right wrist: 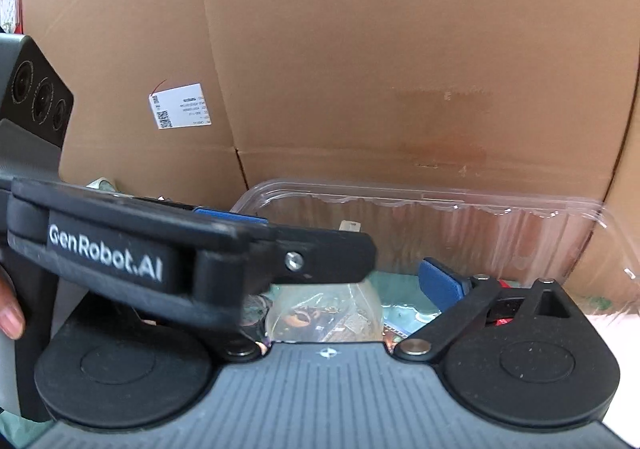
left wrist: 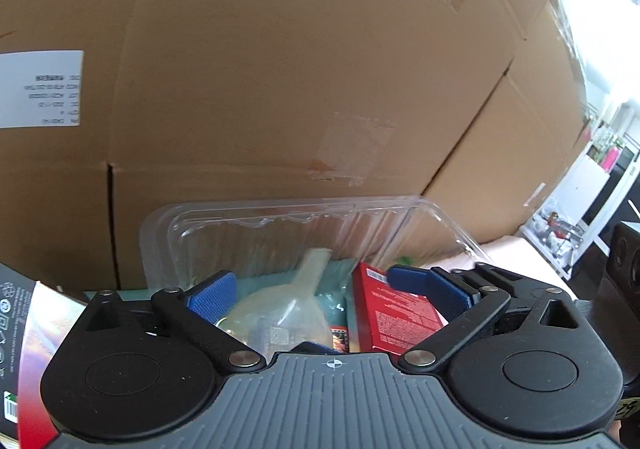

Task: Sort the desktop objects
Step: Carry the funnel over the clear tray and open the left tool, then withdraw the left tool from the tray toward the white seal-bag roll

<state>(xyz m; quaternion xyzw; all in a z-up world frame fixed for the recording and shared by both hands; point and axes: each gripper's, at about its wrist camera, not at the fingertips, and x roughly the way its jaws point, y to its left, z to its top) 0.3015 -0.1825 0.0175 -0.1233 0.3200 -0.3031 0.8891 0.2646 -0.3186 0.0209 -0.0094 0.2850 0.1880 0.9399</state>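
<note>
A clear plastic clamshell tray [left wrist: 256,237] is seen standing against a large cardboard box [left wrist: 280,69], and it serves as the sorting bin. Inside it lie a translucent pouch [left wrist: 288,313] and a red packet [left wrist: 392,317], on a teal mat [left wrist: 332,289].

The left gripper [left wrist: 308,287] is held over the tray with its blue pads [left wrist: 212,291] spread wide, and nothing is clamped between them. The right gripper [right wrist: 400,289] is largely masked in its own view by the left tool's body; one blue pad [right wrist: 438,285] is visible, so its opening cannot be told with confidence, and no object is seen held.

If the pouch is to be taken next, the left pads should be lowered astride its neck and closed gently, since soft film is likely to slip or crumple. The tray wall should be avoided, as so light a tray would probably shift.
</note>
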